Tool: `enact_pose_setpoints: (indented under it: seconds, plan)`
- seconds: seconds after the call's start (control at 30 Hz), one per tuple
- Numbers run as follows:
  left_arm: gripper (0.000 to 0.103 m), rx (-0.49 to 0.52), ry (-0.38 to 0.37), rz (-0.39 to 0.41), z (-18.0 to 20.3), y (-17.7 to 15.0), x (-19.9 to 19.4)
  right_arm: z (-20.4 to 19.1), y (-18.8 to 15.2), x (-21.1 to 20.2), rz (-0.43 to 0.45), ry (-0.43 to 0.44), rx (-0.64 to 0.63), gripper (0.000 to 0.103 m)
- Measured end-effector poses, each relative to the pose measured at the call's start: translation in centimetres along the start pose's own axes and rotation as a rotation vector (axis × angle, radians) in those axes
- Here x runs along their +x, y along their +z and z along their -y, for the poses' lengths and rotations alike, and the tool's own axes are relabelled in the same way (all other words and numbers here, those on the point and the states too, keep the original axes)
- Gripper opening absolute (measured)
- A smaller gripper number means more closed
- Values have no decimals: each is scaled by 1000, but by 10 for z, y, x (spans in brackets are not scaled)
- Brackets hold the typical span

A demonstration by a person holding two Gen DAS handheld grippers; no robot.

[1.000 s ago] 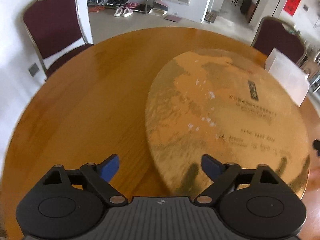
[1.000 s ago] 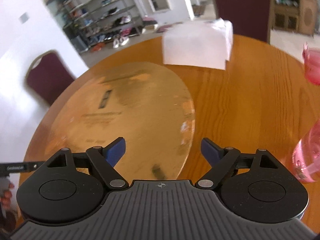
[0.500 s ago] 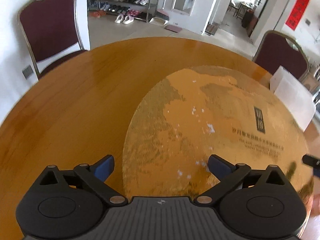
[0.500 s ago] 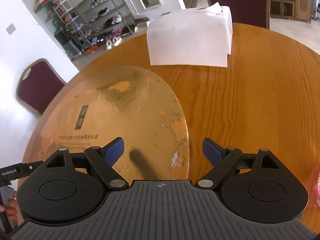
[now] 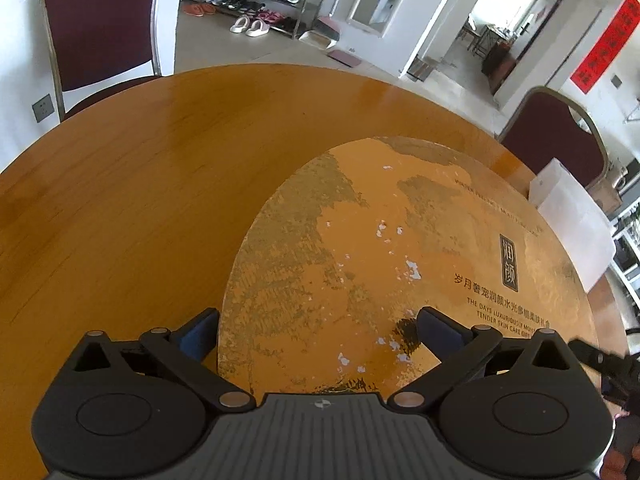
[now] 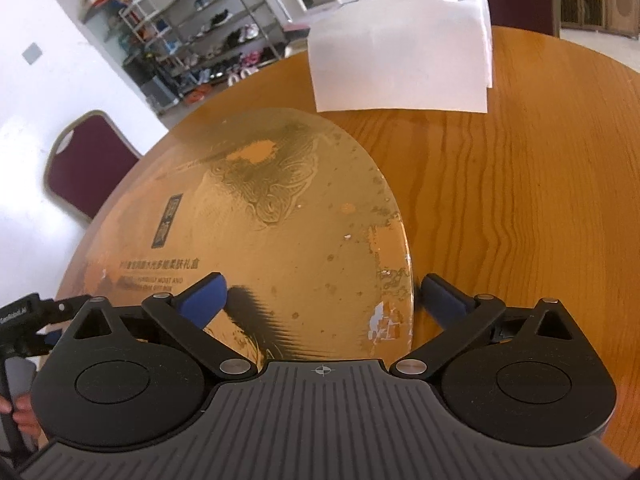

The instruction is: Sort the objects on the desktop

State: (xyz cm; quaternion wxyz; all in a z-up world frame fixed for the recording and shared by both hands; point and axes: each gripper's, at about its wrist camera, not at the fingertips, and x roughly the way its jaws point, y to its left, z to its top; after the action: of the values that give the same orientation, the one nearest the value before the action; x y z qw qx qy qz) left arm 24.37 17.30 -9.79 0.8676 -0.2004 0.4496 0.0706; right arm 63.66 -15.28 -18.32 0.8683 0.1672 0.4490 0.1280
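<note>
White paper stack [image 6: 400,44] beyond gold box lid [image 6: 280,220]

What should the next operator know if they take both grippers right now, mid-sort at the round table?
Left gripper: open, empty, straddling the left edge of the gold gift box.
Right gripper: jaws opening, nothing gripped, straddling the box's right edge.
Box lies flat on the wooden table; white paper stack sits behind it.
Done: both grippers lined up at the box.
Left: probably grip the box on both sides and move it; paper untouched.
</note>
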Motion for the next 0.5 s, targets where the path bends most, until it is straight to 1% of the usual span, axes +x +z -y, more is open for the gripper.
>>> enact_pose_setpoints:
  seconds: [0.07,0.17,0.23,0.33,0.5]
  plan:
    - [102,1,7,-6,2,0,-5,0,0,-3,7,-25,39,99]
    - [102,30,17,28,10,4,-24,-2,1,-12,15,-26,64,96]
    - [101,48,15,54,15,9,-40,-7,3,-24,34,-20,58,95]
    - [101,55,0,90,20,15,-70,-18,12,-50,55,-4,52,93]
    - [101,47,-57,134,24,14,-116,-45,16,-110,132,-5,-2,93]
